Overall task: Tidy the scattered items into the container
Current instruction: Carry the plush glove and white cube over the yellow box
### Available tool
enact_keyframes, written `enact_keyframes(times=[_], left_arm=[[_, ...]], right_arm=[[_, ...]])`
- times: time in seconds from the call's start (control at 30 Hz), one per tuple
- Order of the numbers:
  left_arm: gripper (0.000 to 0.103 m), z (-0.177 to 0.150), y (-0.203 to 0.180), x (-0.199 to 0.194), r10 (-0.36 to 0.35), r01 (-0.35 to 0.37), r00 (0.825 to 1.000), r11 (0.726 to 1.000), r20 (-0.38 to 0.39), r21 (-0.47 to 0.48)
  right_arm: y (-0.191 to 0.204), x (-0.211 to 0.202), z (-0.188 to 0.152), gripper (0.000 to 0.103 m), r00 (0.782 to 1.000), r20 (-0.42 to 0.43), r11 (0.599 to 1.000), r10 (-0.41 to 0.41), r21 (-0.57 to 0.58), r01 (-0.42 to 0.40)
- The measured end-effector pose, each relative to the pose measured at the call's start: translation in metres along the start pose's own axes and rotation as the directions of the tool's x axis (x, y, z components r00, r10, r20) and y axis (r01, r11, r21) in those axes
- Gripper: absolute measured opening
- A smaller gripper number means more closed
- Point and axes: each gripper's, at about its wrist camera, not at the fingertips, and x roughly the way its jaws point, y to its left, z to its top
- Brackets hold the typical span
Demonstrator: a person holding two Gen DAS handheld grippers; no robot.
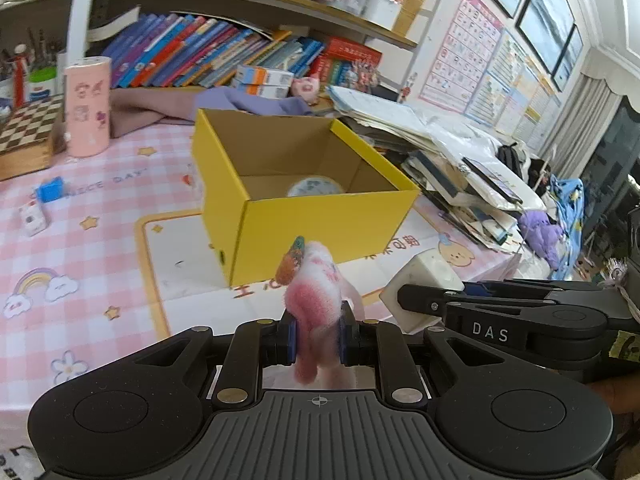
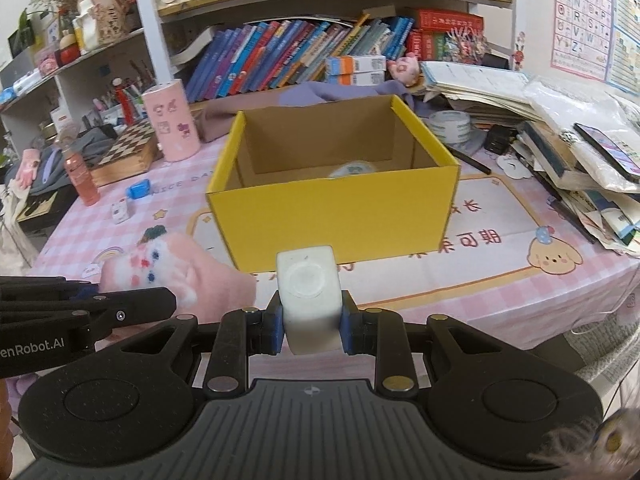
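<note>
An open yellow cardboard box (image 1: pixel 320 224) stands on the pink checked tablecloth, also in the right wrist view (image 2: pixel 340 216). A roll of patterned tape (image 1: pixel 315 188) lies inside it. My left gripper (image 1: pixel 317 338) is shut on a pink and white fluffy toy (image 1: pixel 316 292), held in front of the box's near corner. My right gripper (image 2: pixel 311 328) is shut on a white plastic block (image 2: pixel 310 296), held before the box's front wall. The toy (image 2: pixel 168 272) and the block (image 1: pixel 424 284) each show in the other view, side by side.
A small blue item (image 2: pixel 138 191) and a small white item (image 2: pixel 120 212) lie on the cloth left of the box. A pink cylinder (image 2: pixel 170 120), a chessboard box (image 2: pixel 128 152) and a bottle (image 2: pixel 82 180) stand at the left. Stacked papers and books (image 2: pixel 560 152) crowd the right.
</note>
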Motion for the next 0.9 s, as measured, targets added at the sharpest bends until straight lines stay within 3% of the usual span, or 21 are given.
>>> enact_keyframes(times=[0.37,0.67,0.9], left_arm=[[0.017,0.031,-0.023,0.013,0.001,-0.010,0.996,0.995,0.084,0.099],[0.017,0.064,-0.025,0.036,0.058,-0.069,0.988,0.995,0.143,0.074],[0.018,0.089,-0.024,0.058,0.134,-0.143,0.971,0.989,0.200,0.034]], right_arm=[[-0.023,0.009,0.027,0.024,0.998,0.069,1.000,0.010,-0.018,-0.009],[-0.047,0.028,0.076,0.024,0.985,0.166,0.998,0.046,-0.060,-0.036],[-0.061,0.059,0.107,0.024,0.982,0.161,0.989,0.099,-0.121,-0.080]])
